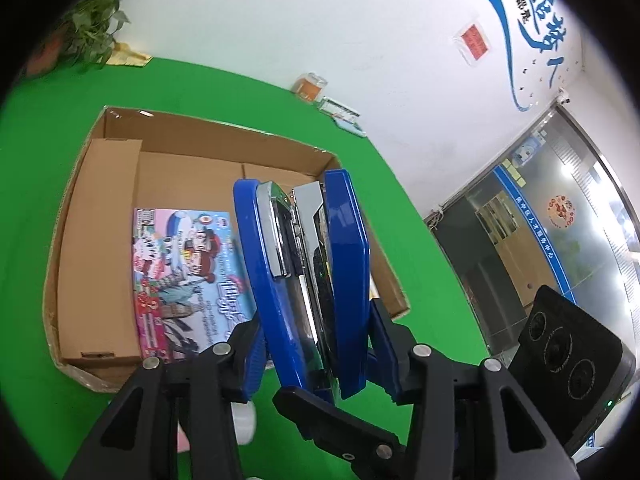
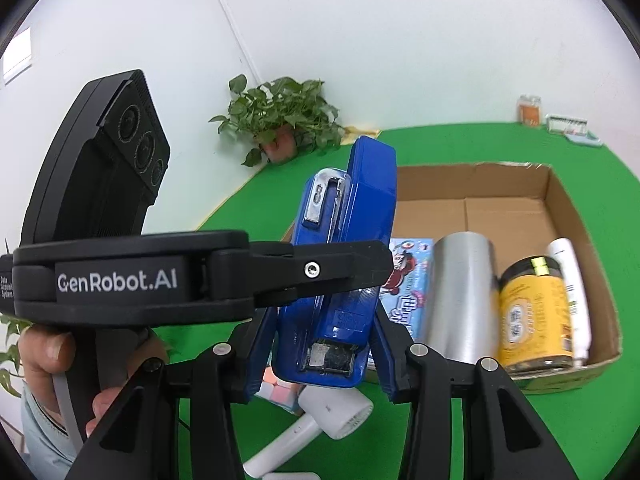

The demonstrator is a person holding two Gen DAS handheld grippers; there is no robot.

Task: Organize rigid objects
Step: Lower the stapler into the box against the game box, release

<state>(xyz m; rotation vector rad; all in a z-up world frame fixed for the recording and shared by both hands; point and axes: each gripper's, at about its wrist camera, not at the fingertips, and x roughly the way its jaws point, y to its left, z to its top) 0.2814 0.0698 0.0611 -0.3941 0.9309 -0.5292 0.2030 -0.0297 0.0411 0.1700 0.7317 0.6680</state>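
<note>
A white wall (image 1: pixel 280 20) carrying blue Chinese lettering backs a green tabletop (image 2: pixel 460 144), where an open brown cardboard box (image 1: pixel 192 160) holds a colourful cartoon-printed flat pack (image 1: pixel 188 276), a silver metal cylinder (image 2: pixel 460 292), a yellow-labelled jar with black lid (image 2: pixel 532 316) and a white bottle (image 2: pixel 568 280). A leafy potted plant (image 2: pixel 280 120) stands in the corner. Both the left gripper (image 1: pixel 304 320) and the right gripper (image 2: pixel 324 344) clamp a blue metal stapler (image 2: pixel 348 248), held upright above the tabletop beside the box. The left gripper's body reads "GenRobot.AI". A white handheld device (image 2: pixel 320 416) lies below.
</note>
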